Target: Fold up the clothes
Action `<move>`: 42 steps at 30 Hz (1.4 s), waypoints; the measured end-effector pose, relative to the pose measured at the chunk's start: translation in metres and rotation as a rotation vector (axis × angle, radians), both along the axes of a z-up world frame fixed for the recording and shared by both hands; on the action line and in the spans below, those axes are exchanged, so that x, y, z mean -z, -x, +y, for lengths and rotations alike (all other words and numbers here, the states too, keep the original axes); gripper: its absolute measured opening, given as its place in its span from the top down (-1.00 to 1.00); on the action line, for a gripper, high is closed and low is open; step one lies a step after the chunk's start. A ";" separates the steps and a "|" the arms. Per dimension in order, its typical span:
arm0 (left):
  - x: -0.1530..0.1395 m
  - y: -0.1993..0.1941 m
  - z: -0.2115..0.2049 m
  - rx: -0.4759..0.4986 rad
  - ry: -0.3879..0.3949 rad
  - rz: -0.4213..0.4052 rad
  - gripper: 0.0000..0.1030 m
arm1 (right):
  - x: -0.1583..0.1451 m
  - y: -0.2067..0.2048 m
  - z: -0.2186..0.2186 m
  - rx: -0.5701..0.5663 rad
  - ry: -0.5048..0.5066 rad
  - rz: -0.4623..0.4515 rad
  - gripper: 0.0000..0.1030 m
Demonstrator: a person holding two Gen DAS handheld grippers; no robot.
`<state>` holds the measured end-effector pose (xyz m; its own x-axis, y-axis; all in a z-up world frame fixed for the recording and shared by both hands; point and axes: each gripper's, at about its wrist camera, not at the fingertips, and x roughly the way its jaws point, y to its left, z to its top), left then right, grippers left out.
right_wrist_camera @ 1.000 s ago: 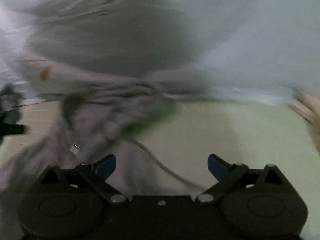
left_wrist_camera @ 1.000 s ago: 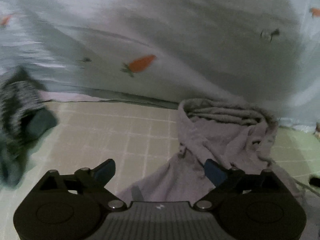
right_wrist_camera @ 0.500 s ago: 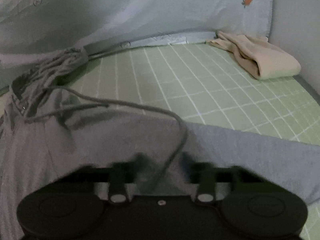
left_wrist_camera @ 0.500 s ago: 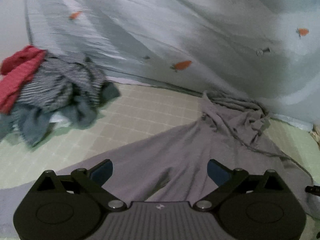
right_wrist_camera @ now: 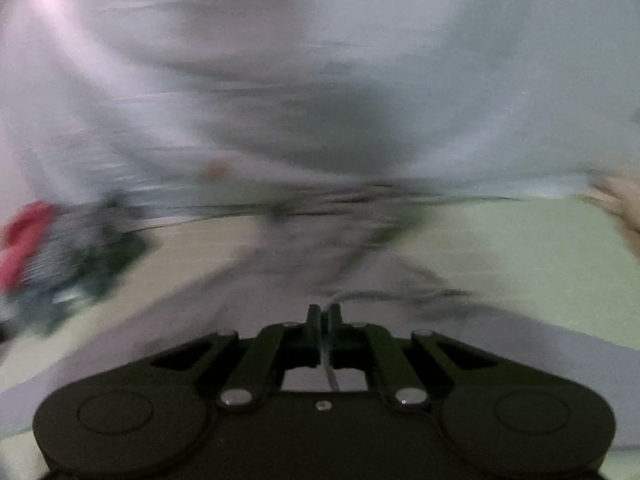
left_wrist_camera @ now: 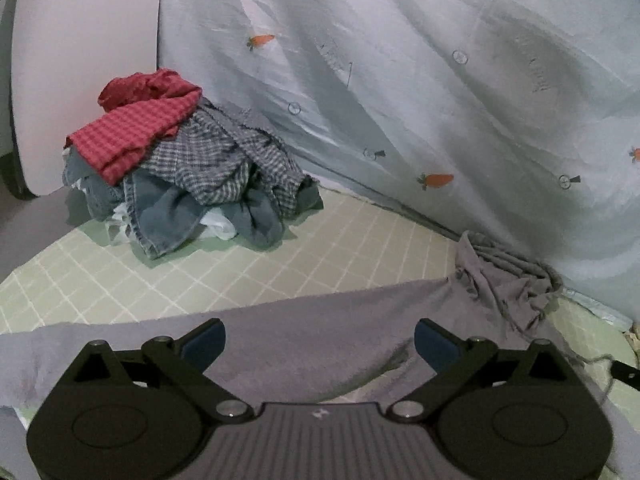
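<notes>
Left tongs [left_wrist_camera: 320, 340] spread above grey garment [left_wrist_camera: 304, 328], ready to grip; right tongs [right_wrist_camera: 324, 312] pinch its drawstring [right_wrist_camera: 331, 372], evidently to straighten it.

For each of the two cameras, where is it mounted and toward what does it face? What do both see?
Left wrist: sits on the left gripper, open, above the grey garment; faces the clothes pile and carrot sheet.
Right wrist: sits on the right gripper, shut on a thin cord; blurred; faces the same sheet.
Shared: garment, pile, sheet, green mat.
</notes>
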<state>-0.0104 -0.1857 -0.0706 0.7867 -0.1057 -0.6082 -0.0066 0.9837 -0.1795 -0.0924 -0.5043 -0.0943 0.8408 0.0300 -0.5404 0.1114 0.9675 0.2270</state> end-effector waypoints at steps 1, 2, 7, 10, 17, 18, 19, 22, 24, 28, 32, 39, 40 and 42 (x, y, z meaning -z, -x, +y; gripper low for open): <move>-0.001 0.001 0.003 0.005 -0.004 -0.005 -0.94 | 0.003 0.002 0.020 -0.056 -0.010 0.014 0.94; -0.001 0.003 0.005 0.005 -0.009 -0.006 -0.94 | 0.009 0.003 0.039 -0.109 -0.020 0.035 0.94; 0.001 0.003 0.029 0.001 -0.010 -0.003 -0.94 | 0.056 0.007 0.104 -0.259 -0.067 0.258 0.91; 0.004 0.002 0.045 -0.012 -0.011 0.003 -0.94 | 0.066 0.010 0.109 -0.202 -0.022 0.314 0.40; 0.023 -0.003 0.077 -0.065 0.023 0.068 -0.94 | 0.053 0.013 0.064 0.079 -0.042 0.234 -0.61; 0.025 -0.004 0.080 -0.073 0.022 0.073 -0.94 | 0.053 0.010 0.052 0.120 -0.055 0.225 -0.64; 0.026 -0.005 0.081 -0.079 0.020 0.076 -0.94 | 0.053 0.007 0.038 0.168 -0.083 0.217 -0.71; 0.028 -0.009 0.082 -0.098 0.020 0.082 -0.94 | 0.056 -0.003 -0.007 0.318 -0.184 0.195 -0.89; 0.029 -0.014 0.079 -0.111 0.020 0.088 -0.94 | 0.060 -0.011 -0.036 0.405 -0.252 0.181 -0.89; 0.034 -0.026 0.070 -0.130 0.001 0.109 -0.95 | 0.072 -0.035 -0.090 0.549 -0.377 0.167 -0.83; 0.042 -0.043 0.053 -0.134 -0.026 0.148 -0.95 | 0.091 -0.060 -0.138 0.647 -0.515 0.150 -0.75; 0.053 -0.073 0.013 -0.041 -0.078 0.196 -0.95 | 0.110 -0.090 -0.176 0.719 -0.650 0.131 0.06; 0.054 -0.076 0.006 -0.020 -0.090 0.198 -0.95 | 0.112 -0.093 -0.178 0.722 -0.641 0.146 0.34; 0.055 -0.079 -0.002 0.024 -0.131 0.192 -0.95 | 0.113 -0.098 -0.180 0.723 -0.615 0.167 0.60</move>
<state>0.0688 -0.1881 -0.1259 0.6537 -0.0335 -0.7560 -0.0041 0.9989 -0.0477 0.0059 -0.6843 -0.2075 0.6810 -0.1473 -0.7173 0.7105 0.3698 0.5986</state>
